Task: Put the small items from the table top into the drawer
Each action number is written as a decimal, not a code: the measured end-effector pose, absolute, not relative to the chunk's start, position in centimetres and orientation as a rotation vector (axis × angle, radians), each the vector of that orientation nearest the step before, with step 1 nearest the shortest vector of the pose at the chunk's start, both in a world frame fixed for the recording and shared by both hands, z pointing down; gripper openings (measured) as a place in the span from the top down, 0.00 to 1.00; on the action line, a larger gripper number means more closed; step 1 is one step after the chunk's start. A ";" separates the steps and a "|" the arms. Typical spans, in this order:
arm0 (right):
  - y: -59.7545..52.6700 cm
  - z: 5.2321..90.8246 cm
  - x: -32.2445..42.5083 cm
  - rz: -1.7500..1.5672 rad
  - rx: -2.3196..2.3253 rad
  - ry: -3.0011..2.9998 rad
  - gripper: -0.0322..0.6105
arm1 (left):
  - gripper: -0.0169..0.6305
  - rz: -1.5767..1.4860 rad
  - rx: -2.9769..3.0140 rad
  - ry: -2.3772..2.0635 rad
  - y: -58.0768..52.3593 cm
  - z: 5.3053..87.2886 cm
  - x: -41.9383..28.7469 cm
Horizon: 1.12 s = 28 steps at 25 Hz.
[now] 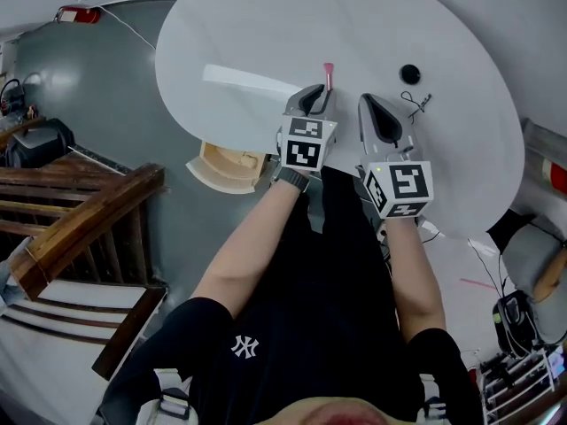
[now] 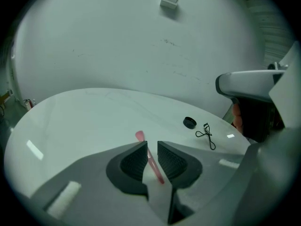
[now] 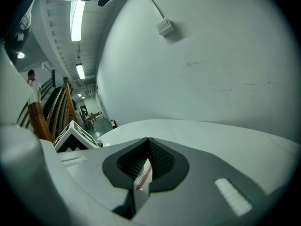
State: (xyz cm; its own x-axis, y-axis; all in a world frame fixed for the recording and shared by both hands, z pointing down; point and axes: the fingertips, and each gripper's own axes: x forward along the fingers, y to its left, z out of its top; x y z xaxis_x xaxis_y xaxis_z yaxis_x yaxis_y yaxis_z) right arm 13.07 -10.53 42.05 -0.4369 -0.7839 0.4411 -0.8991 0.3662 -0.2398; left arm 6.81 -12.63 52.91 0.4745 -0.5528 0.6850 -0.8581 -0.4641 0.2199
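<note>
A thin pink stick (image 1: 329, 73) lies on the white oval table (image 1: 257, 25). My left gripper (image 1: 317, 92) is right behind it. In the left gripper view the pink stick (image 2: 151, 160) runs through the narrow gap of the left gripper (image 2: 151, 146), whose jaws stand slightly open on either side of it. A black round cap (image 1: 409, 73) and a black wire eyelash curler (image 1: 416, 104) lie further right, also seen as the cap (image 2: 189, 122) and curler (image 2: 207, 134). My right gripper (image 1: 372, 103) hovers beside the left, jaws shut and empty (image 3: 148, 141).
A pale wooden drawer (image 1: 223, 164) stands pulled out under the table's near-left edge. A wooden stair railing (image 1: 80, 220) is at the left. Cables and gear (image 1: 518, 317) lie on the floor at the right. A wall box (image 2: 169, 2) hangs behind the table.
</note>
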 end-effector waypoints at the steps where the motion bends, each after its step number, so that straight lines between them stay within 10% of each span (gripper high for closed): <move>1: -10.7 42.2 13.2 0.666 1.496 -2.377 0.91 | 0.87 0.737 2.164 -1.172 -12.7 53.3 6.9; 28: -13.5 44.7 14.3 0.734 1.432 -2.382 0.91 | 0.91 0.949 2.082 -1.236 -14.2 57.1 7.1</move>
State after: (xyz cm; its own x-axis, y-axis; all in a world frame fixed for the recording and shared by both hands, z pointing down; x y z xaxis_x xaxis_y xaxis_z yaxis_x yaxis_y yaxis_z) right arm 14.29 -13.54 44.72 -0.4771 -0.7436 0.4685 -0.8783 0.3843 -0.2844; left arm 7.07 -14.21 57.06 0.3335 -0.5189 0.7871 -0.8945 -0.4379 0.0904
